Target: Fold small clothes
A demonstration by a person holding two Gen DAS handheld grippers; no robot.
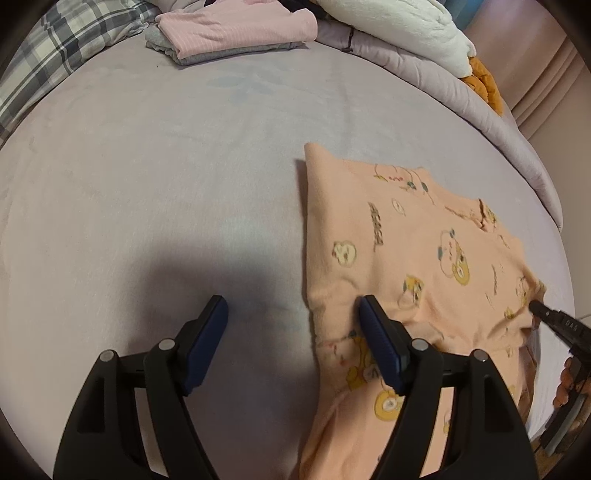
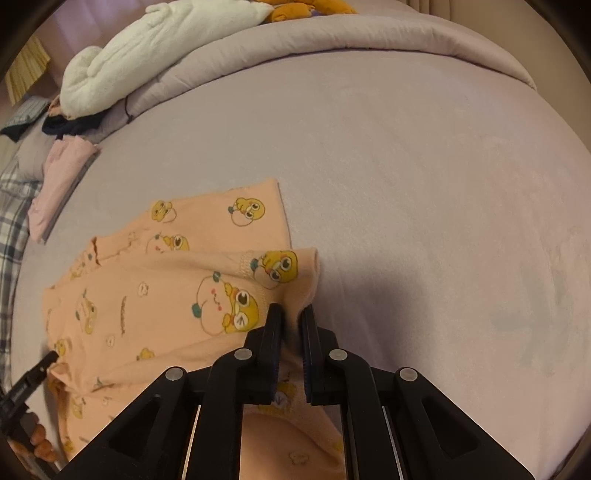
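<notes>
One soft peach printed garment, pinched.

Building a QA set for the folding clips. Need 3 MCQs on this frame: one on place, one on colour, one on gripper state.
1. Where do the folded clothes sit relative to the peach garment?
A. On top of it
B. Apart from it, at the far side of the bed
C. Under it

2. What colour is the top piece of the folded stack?
A. Pink
B. Green
C. Black

3. How do the two grippers stand?
A. Both open
B. Left gripper open, right gripper shut on the garment
C. Both shut on the garment

Answers:
1 B: bare sheet lies between stack and garment.
2 A: a pink piece lies over a grey one.
3 B: the left jaws are spread wide with one finger over the fabric; the right jaws pinch a fabric fold.
</notes>
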